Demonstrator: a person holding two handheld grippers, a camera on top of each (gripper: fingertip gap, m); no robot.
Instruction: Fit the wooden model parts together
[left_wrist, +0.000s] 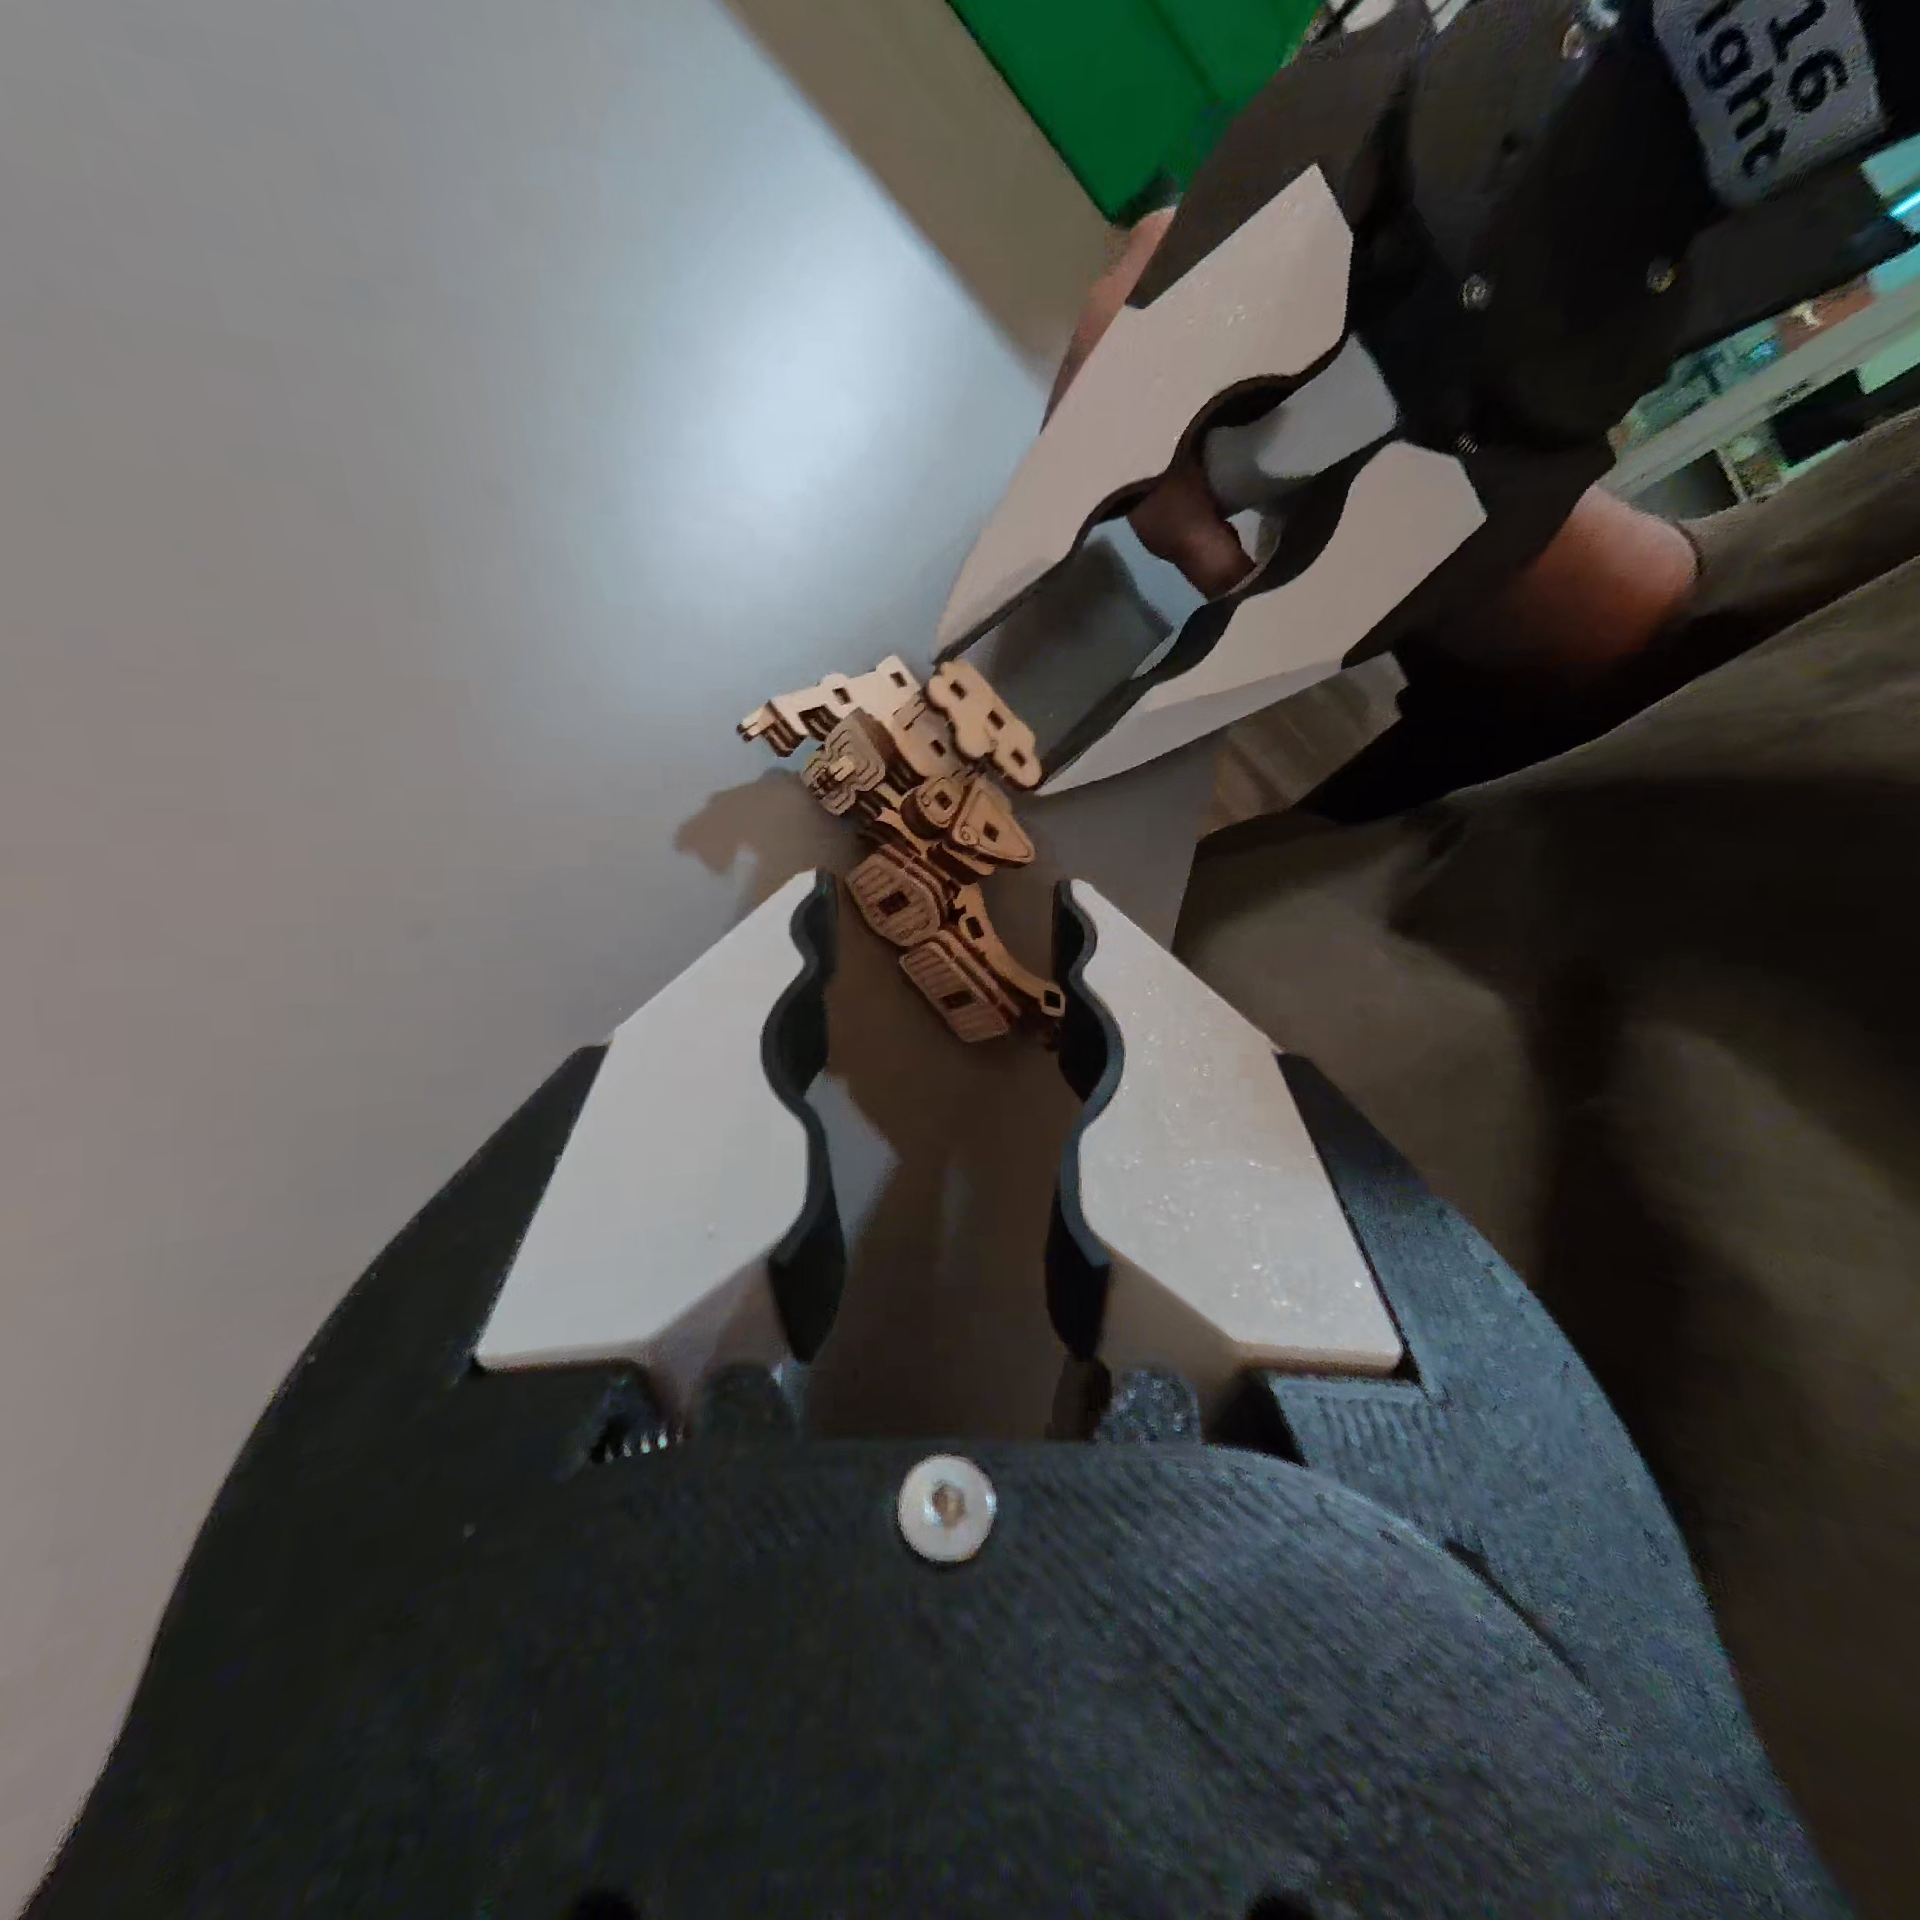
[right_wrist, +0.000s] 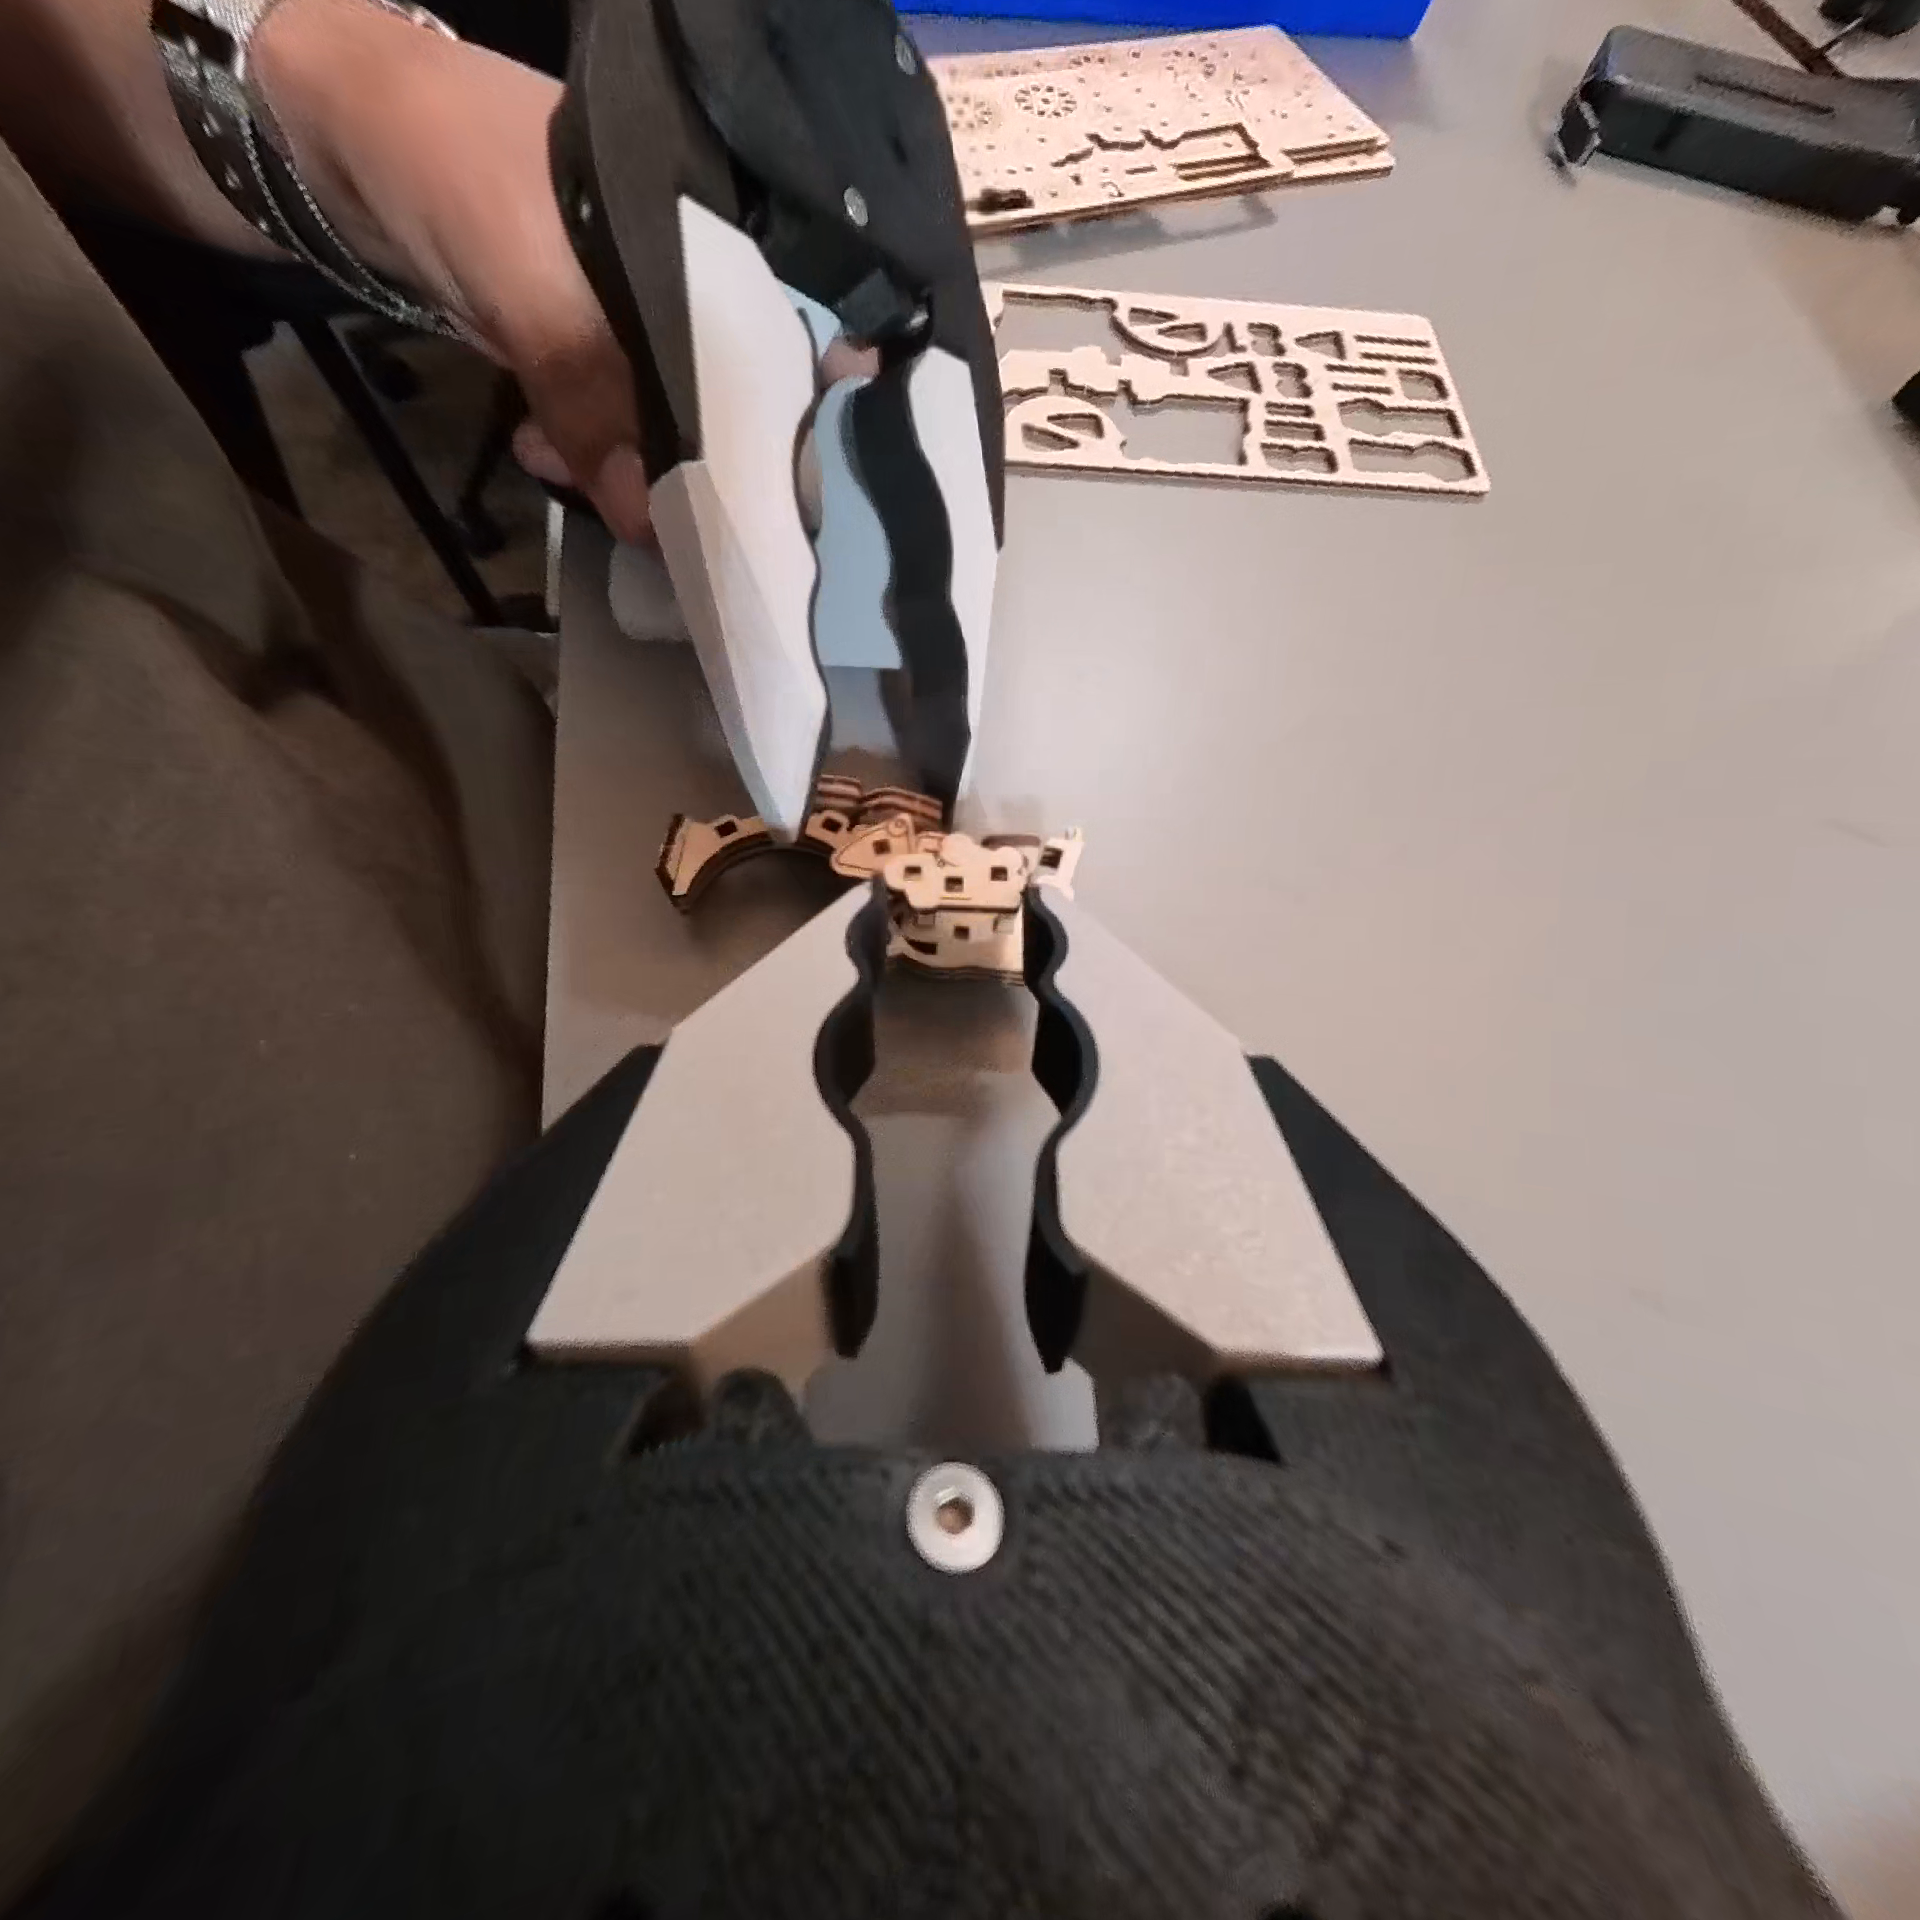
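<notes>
A small, partly built wooden model (left_wrist: 914, 831) lies on the grey table (left_wrist: 312, 520) close to its edge. My left gripper (left_wrist: 945, 888) is open and straddles the model's near end; only its right finger (left_wrist: 1164, 1091) touches the wood. In the right wrist view my right gripper (right_wrist: 951, 904) has its jaws closed against both sides of the model's blocky end (right_wrist: 951, 920). The left gripper (right_wrist: 873, 821) comes down from above there, over the model's curved part (right_wrist: 717, 852). The right gripper also shows in the left wrist view (left_wrist: 992, 717).
Two punched-out wooden sheets (right_wrist: 1247, 416) (right_wrist: 1143, 135) lie farther back on the table (right_wrist: 1455, 831). A black device (right_wrist: 1745, 125) sits at the back right. The table edge (right_wrist: 551, 831) runs just left of the model, with a person's lap beyond it. Only a small space, under 4 cm, lies between the two pairs of fingers.
</notes>
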